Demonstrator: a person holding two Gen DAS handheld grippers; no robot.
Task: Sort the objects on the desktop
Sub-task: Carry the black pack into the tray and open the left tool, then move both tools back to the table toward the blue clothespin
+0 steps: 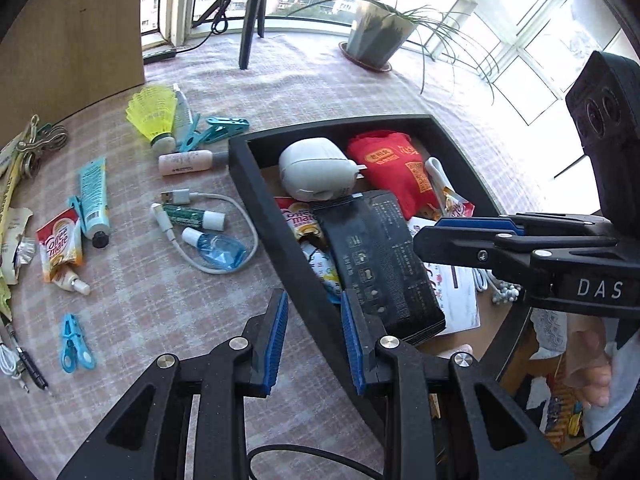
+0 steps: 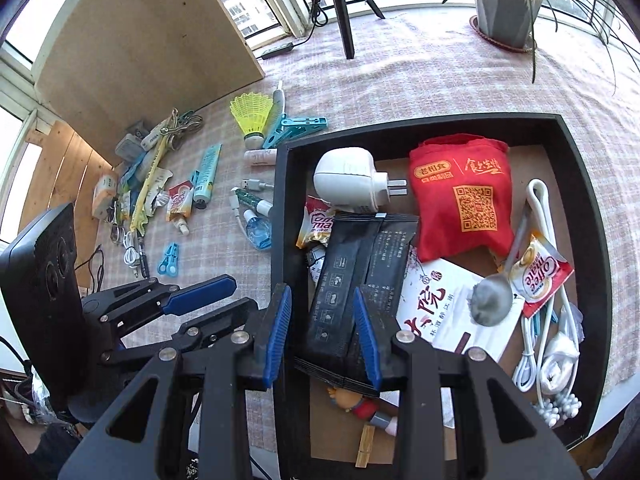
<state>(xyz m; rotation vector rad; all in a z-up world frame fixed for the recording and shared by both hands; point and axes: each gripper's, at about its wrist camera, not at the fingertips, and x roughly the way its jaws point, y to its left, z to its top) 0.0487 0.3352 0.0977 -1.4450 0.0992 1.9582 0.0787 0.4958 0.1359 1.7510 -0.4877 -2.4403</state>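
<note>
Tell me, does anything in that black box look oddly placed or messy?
Yes. The black packet lies tilted across the black box, propped on other items rather than flat. A metal spoon rests loose on a white leaflet, its bowl dull grey, perhaps coated. Many small items are strewn on the tablecloth outside.

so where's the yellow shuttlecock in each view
Left wrist view: yellow shuttlecock upper left, on the cloth, left of the black tray.
Right wrist view: shuttlecock upper centre-left, beyond the tray's far left corner.
Shared landmark: the teal clothes peg lying just right of it.
</note>
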